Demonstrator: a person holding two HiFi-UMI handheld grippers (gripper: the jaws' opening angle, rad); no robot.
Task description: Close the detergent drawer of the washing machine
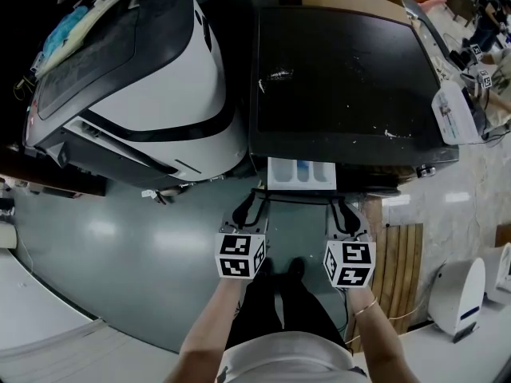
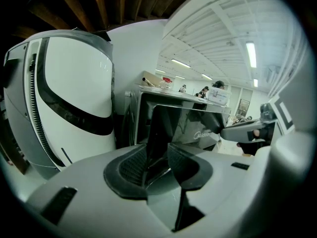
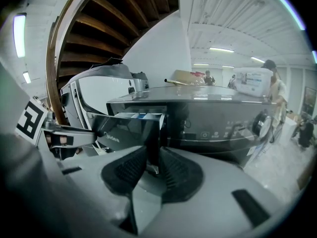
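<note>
**Both claws pinching the ends of the open detergent drawer**

I am looking down on the washing machine [image 1: 335,70], whose dark top is filling the 12 o'clock half of the head view. The detergent drawer [image 1: 301,174] is standing pulled out of the machine's front and pointing toward me at 6 o'clock. Its white compartments, with a blue one among them, are facing up. Its dark front panel [image 2: 161,133] is running crosswise, from 9 to 3 o'clock.

The left claw [image 1: 249,204] is sitting at the panel's 9 o'clock end. Its jaws are standing part-way closed, with the panel's edge filling the gap between the pads. The right claw [image 1: 343,206] is doing the same at the 3 o'clock end, its jaws narrowly apart and closed on that edge of the panel.

A grey-green floor [image 1: 120,246] is spreading out below me. A large white-and-black machine [image 1: 160,78] is standing at 10 o'clock, right beside the washer. A set of wooden slats [image 1: 397,254] is lying at 4 o'clock, near pale stone tiles. The gripper views are showing a white ceiling with strip lights, and people are standing far behind the machines.
</note>
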